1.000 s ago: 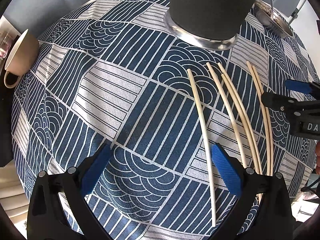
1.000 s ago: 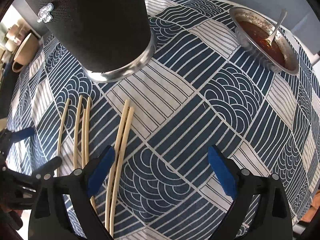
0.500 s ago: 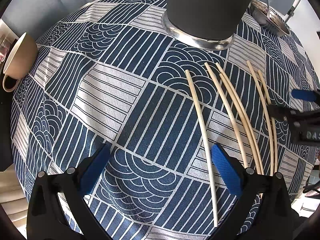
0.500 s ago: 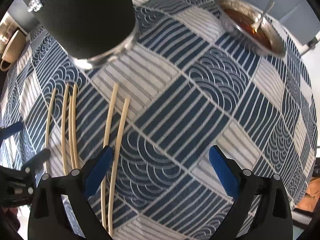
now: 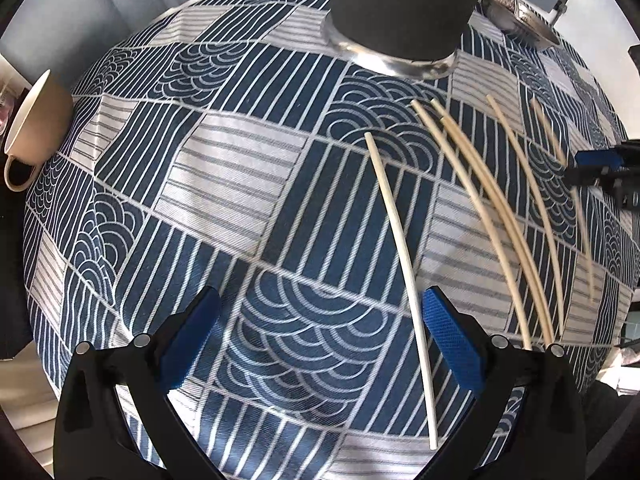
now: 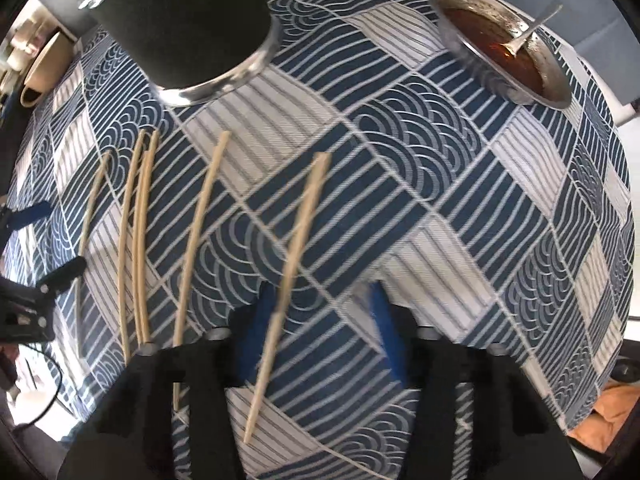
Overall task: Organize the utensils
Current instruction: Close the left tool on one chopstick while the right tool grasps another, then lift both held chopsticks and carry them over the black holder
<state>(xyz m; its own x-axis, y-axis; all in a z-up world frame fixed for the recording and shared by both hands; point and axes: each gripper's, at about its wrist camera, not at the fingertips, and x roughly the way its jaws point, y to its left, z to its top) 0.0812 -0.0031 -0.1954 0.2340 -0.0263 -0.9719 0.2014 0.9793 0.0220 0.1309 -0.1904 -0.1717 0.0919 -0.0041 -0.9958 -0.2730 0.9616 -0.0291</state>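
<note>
The right view was smeared with motion blur, so I could only roughly make out the right gripper (image 6: 320,330). Its blue-padded fingers (image 6: 256,328) stood a modest gap apart with cloth showing between them. One pale wooden chopstick (image 6: 296,256) crossed in front of the left-hand pad; I could not tell whether it touched the pad, and it was not pinched between the two. The left gripper (image 5: 320,332) was sharp, its fingers (image 5: 452,340) spread wide and holding nothing, low over the blue-and-white patterned tablecloth (image 5: 240,184) on the desk. A single whitish chopstick (image 5: 400,248) lay just beside its right-hand finger. Further right lay a close pair of chopsticks (image 5: 480,208), their near ends hidden behind the finger mount, and then another lone chopstick (image 5: 532,208). The tall black cylindrical holder with a metal base ring (image 5: 400,12) stood beyond the sticks' far tips; its top was cut off in both views, so I could not see its opening. A beige ceramic mug (image 5: 36,120) lay on its side at the desk's left edge, half out of frame. The shallow metal bowl of reddish-brown sauce (image 6: 472,52), with a metal spoon (image 6: 532,28) in it, sat near the far right edge. Between bowl and chopsticks the cloth lay bare, and likewise left of the whitish chopstick across to the mug.
</note>
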